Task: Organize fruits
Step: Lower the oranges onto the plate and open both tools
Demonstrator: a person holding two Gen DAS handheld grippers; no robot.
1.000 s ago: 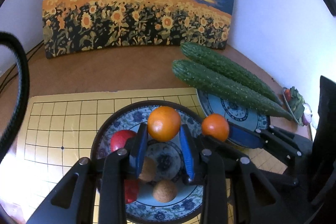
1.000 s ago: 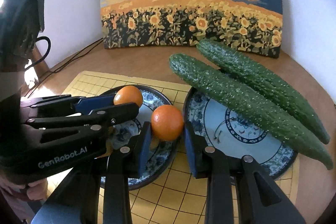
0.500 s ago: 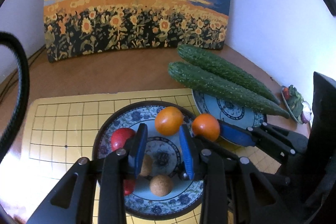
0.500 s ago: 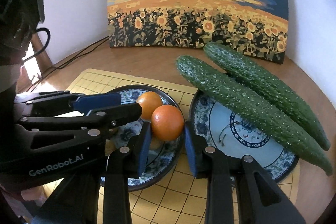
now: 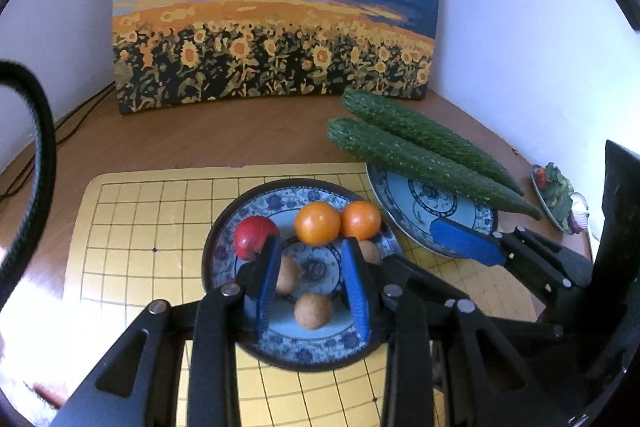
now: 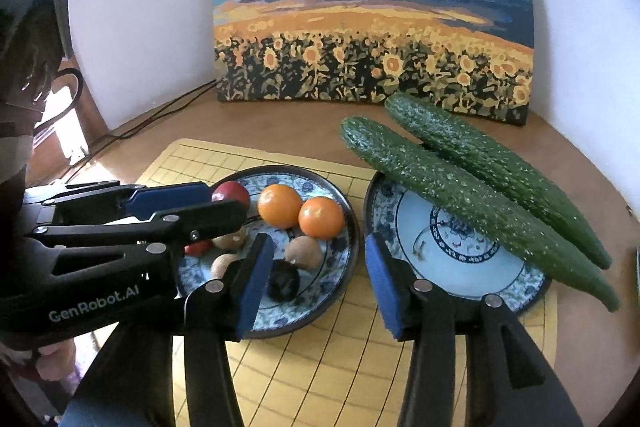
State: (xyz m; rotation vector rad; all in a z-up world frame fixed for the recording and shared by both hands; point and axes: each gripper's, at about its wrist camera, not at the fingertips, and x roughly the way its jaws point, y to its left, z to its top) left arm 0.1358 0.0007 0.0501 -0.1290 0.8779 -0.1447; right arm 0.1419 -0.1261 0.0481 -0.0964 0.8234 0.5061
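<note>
You're hovering both grippers empty over the fruit plate point(image 6: 348, 223): right gripper point(image 6: 320, 267), jaws just widened, sitting nearer the two oranges point(image 6: 300, 211) lying ahead-left of its tips, while left gripper point(image 5: 312, 263) is staying narrow, oranges just beyond its tips.

White lettering "GenRobot.AI" runs along the black body of the left claw point(image 6: 224, 203), at about 8 o'clock in the right wrist view. No other text, number or sign is legible in either view.
</note>
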